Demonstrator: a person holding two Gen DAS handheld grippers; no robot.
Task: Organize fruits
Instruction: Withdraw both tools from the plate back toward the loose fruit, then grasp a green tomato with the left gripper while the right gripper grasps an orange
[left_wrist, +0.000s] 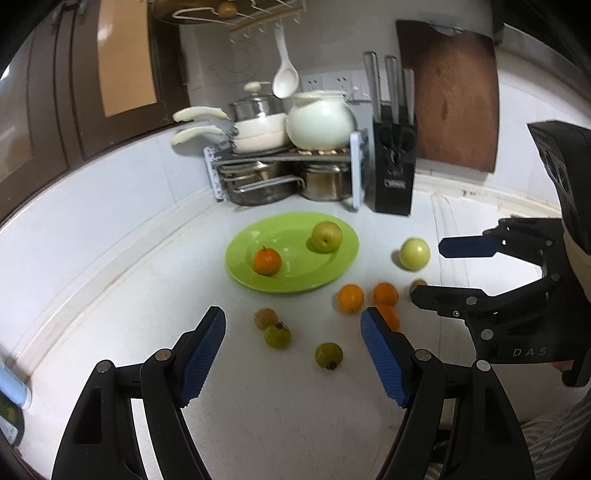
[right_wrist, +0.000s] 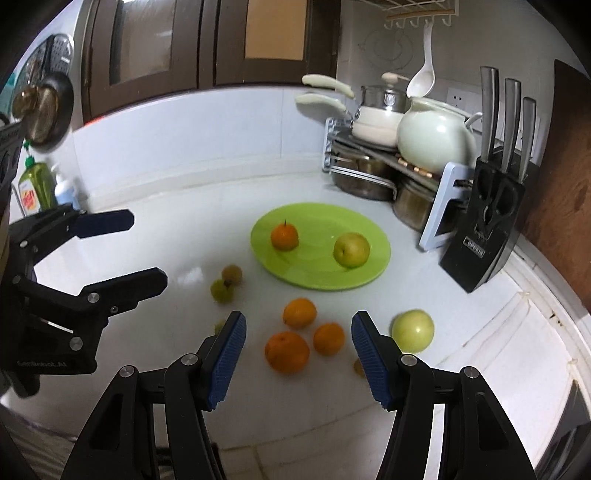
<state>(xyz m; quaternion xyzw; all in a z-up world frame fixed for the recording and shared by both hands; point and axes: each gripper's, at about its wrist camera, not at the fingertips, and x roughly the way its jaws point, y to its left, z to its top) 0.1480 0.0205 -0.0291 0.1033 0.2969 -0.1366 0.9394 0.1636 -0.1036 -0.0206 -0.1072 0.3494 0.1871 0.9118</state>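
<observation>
Two fruits already lay on the green plate (left_wrist: 236, 258); the rest were scattered on the counter (left_wrist: 110, 295). Both the left gripper (left_wrist: 293, 354) and right gripper (right_wrist: 297, 363) were held spread and empty; an orange (right_wrist: 287, 352) likely needed grasping next

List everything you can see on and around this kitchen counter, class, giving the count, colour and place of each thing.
plate: one, green, mid-counter
orange on plate: one, orange, left part of the plate
pear on plate: one, yellow-green, right part of the plate
pale apple: one, pale green, counter right of the plate
loose oranges: three, orange, counter in front of the plate
small fruits: at least three, green-brown, counter front left
pot rack: one, metal, back corner, holding pots
knife block: one, black, right of the rack
cutting board: one, brown, against the wall
left tongs: open, empty
right tongs: open, empty
</observation>
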